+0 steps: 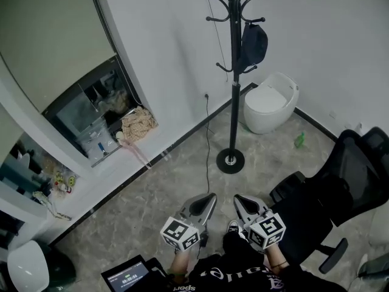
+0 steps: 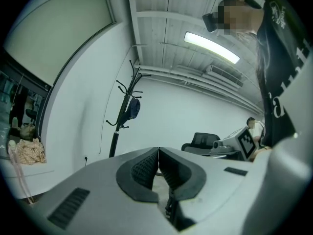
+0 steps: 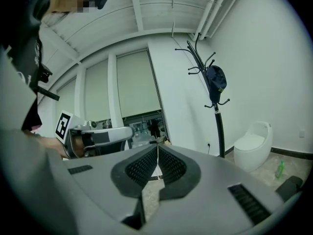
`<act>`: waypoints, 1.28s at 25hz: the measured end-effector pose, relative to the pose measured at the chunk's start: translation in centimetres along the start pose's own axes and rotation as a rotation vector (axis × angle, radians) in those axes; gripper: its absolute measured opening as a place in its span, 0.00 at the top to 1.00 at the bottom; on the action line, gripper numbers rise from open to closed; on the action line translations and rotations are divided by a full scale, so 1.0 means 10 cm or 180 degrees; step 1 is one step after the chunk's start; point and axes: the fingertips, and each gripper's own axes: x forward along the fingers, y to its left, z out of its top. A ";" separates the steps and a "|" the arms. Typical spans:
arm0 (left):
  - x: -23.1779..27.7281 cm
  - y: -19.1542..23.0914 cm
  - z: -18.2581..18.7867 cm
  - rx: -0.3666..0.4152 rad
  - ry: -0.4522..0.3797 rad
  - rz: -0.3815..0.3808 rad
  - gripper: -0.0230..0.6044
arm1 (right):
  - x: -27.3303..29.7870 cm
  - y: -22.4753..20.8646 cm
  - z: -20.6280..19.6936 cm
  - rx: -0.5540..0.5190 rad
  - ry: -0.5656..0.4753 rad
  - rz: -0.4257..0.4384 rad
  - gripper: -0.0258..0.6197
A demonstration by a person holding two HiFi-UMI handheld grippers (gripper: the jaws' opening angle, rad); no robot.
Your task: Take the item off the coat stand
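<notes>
**Both grippers shut and empty; cap still on the stand**

- Left gripper [image 2: 158, 154]: your jaws are closed pad to pad, with nothing between them. In the head view it [image 1: 211, 197] sits low in the frame, pointing toward 12 o'clock.
- Right gripper [image 3: 157, 153]: your jaws are likewise pressed together and empty. In the head view it [image 1: 239, 198] lies just beside the left one, at its 3 o'clock.
- Coat stand [image 1: 234, 90]: black pole on a round base, at 12 o'clock from both grippers and well apart from them.
- Dark cap [image 1: 253, 44]: hangs from a hook near the top of the stand, on the 3 o'clock side of the pole. Your right gripper view shows it [image 3: 216, 81] at about 1 o'clock.
- White round stool [image 1: 271, 102]: on the floor at 1 o'clock, near the stand's base.
- Green bottle [image 1: 299, 140]: on the floor at 2 o'clock, near the stool.
- Black office chair [image 1: 340, 187]: at 3 o'clock from you.
- Bundle of cloth [image 1: 138, 123]: at 10 o'clock, against the glass cabinet.
</notes>
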 end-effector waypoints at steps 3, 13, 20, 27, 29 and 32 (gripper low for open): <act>0.31 0.22 0.14 0.0022 -0.0070 0.0058 0.96 | 0.23 -0.30 0.19 0.0004 -0.0047 0.0070 0.93; 1.41 0.57 0.30 0.0105 -0.0083 0.0055 0.96 | 0.61 -1.36 0.54 -0.0079 -0.0111 0.0107 0.93; 1.76 0.66 0.19 0.0085 0.0064 0.0089 0.96 | 0.74 -1.73 0.56 0.0004 -0.0079 0.0124 0.93; 2.02 0.77 0.15 0.0075 0.0201 -0.0035 0.96 | 0.85 -1.97 0.56 0.0103 -0.0095 0.0014 0.93; 2.13 0.81 0.14 0.0067 0.0222 -0.0110 0.96 | 0.89 -2.07 0.57 0.0113 -0.0119 -0.0054 0.93; 2.32 0.92 0.15 0.0073 0.0232 -0.0224 0.96 | 0.97 -2.27 0.60 0.0108 -0.0133 -0.0187 0.93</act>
